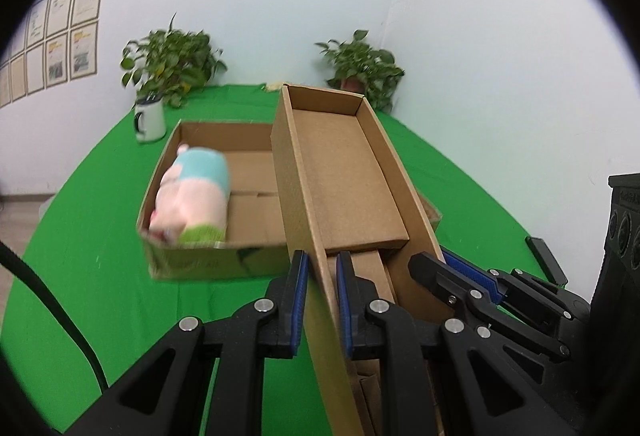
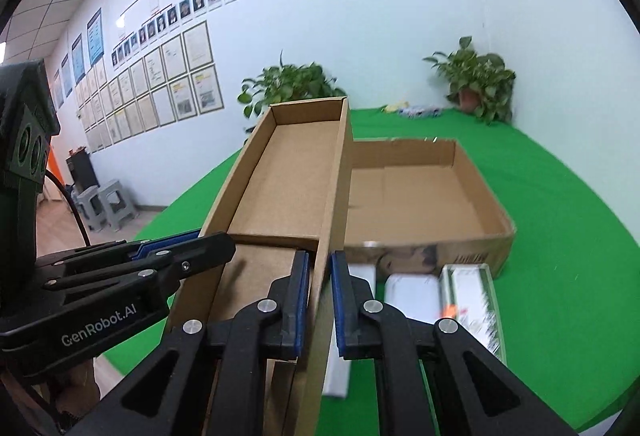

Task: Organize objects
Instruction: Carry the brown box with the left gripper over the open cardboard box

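A narrow cardboard box lid (image 1: pixel 344 175) is held tilted above the green table by both grippers. My left gripper (image 1: pixel 322 300) is shut on the lid's left wall. My right gripper (image 2: pixel 320 300) is shut on the lid's right wall (image 2: pixel 334 195). The lid (image 2: pixel 288 171) hangs over a wide open cardboard box (image 1: pixel 224 248). A pink, teal and green plush toy (image 1: pixel 192 195) lies in the left end of that box. In the right wrist view the box's right part (image 2: pixel 420 203) looks bare. Each gripper shows in the other's view, the right (image 1: pixel 472 284) and the left (image 2: pixel 160 260).
A white mug (image 1: pixel 150 119) and a potted plant (image 1: pixel 172 63) stand at the back left, another plant (image 1: pixel 364 67) at the back right. White packages (image 2: pixel 408 288) and a clear pack (image 2: pixel 472 300) lie on the green cloth (image 2: pixel 560 256) in front of the box.
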Tool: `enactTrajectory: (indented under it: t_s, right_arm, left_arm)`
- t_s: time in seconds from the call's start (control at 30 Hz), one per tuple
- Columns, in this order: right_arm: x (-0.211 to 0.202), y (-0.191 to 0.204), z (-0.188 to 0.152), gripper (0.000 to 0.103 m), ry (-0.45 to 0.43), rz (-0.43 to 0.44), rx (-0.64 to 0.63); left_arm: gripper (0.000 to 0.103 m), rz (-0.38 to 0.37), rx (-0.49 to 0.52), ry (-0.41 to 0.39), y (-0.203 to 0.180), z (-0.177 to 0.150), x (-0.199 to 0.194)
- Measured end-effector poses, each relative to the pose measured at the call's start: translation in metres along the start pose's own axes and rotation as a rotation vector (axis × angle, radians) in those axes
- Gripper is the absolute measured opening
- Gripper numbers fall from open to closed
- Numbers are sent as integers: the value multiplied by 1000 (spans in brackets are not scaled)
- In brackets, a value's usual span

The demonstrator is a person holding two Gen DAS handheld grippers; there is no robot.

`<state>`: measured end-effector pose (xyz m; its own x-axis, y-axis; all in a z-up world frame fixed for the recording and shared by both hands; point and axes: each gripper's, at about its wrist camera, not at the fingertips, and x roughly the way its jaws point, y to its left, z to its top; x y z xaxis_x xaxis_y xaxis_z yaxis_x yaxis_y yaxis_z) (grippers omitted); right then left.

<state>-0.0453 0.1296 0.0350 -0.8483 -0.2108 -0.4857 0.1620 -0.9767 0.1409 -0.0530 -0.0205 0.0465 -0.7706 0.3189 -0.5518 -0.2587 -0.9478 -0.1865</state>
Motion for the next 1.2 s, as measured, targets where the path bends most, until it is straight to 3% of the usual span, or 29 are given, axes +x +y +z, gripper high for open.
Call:
enactTrajectory:
  t_s: [0.33, 0.8, 1.2]
  right_arm:
    - [4, -12, 55, 9, -61, -18, 2]
    - [19, 5, 125, 9, -97, 1, -18]
    - [64, 5, 166, 9, -67, -1, -28]
  left_arm:
    - [13, 8, 46, -75, 2, 55, 8]
    - [13, 72, 72, -153, 17, 109, 5]
    - [11, 111, 44, -131, 32, 135, 41]
